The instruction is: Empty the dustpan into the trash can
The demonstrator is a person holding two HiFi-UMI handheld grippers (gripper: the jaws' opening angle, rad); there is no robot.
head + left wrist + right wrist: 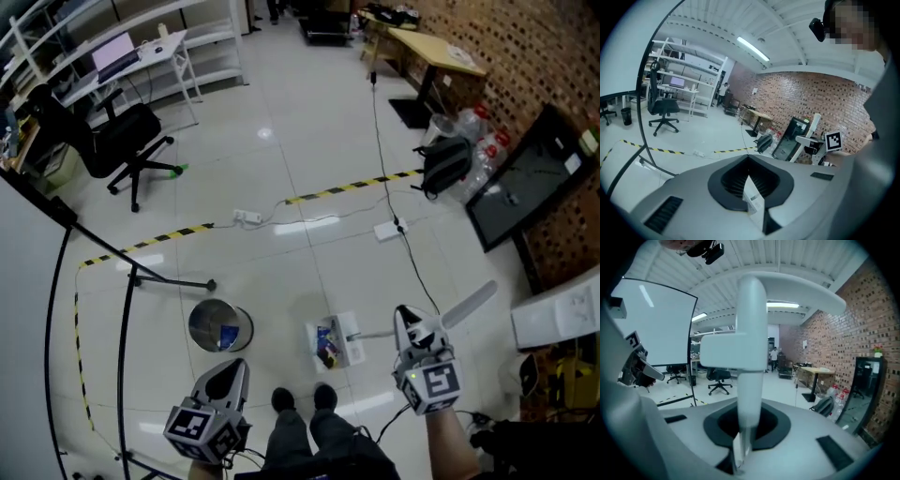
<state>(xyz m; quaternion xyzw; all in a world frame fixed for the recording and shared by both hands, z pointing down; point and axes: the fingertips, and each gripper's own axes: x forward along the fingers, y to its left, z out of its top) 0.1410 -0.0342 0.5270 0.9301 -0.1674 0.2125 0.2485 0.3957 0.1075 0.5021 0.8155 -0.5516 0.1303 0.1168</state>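
A white dustpan (336,343) with scraps of rubbish in it hangs just in front of the person's shoes. Its long white handle (469,303) runs up to the right. My right gripper (409,321) is shut on that handle, which rises thick and white between the jaws in the right gripper view (752,333). A round metal trash can (220,325) stands on the floor left of the dustpan, with something blue inside. My left gripper (233,368) hovers at lower left, near the can, jaws together and nothing held. In its own view the left gripper (749,159) looks shut.
Black stand legs (141,274) cross the floor left of the can. Yellow-black tape (352,187), a cable and a power strip (389,230) lie further out. An office chair (122,142), a black bag (446,164), a desk (436,52) and a leaning dark panel (525,183) stand around.
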